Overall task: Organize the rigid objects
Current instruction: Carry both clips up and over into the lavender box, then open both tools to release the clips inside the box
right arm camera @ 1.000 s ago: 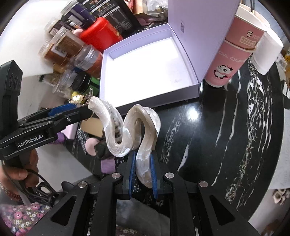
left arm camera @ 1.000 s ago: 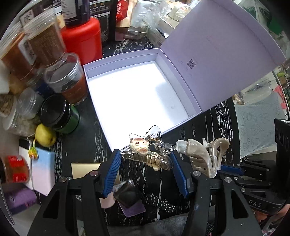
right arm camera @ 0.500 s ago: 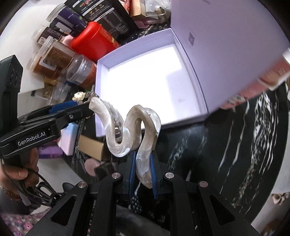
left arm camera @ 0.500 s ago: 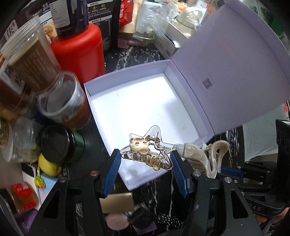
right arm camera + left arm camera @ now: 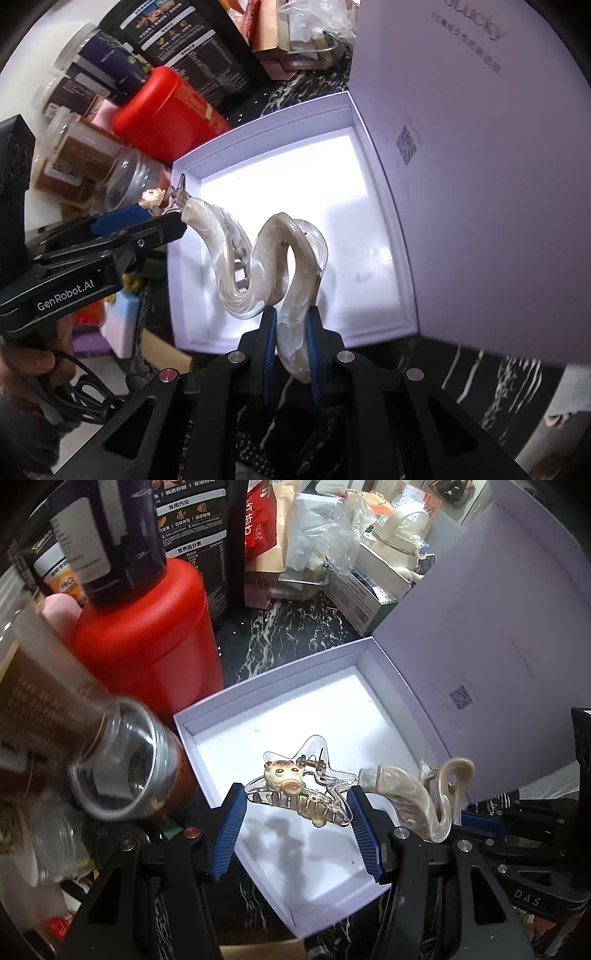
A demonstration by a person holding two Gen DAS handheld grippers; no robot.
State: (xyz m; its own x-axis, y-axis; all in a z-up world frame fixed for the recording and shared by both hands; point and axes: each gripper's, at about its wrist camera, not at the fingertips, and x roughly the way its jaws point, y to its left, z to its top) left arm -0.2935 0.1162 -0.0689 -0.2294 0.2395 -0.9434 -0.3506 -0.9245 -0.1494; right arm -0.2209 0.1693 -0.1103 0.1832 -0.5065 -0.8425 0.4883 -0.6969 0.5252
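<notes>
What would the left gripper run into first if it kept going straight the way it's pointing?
Probably the white floor of the open lavender box. The left gripper, shut on the clear star hair clip, points down into it; nothing shows between, though depth is hard to judge.

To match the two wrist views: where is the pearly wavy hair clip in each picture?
Left wrist: pearly clip at right of centre, beside the clear star clip, over the box's right edge.
Right wrist: pearly clip at centre, pinched in the right hand-held gripper, over the box floor.
Shared landmark: the open lilac box.
</notes>
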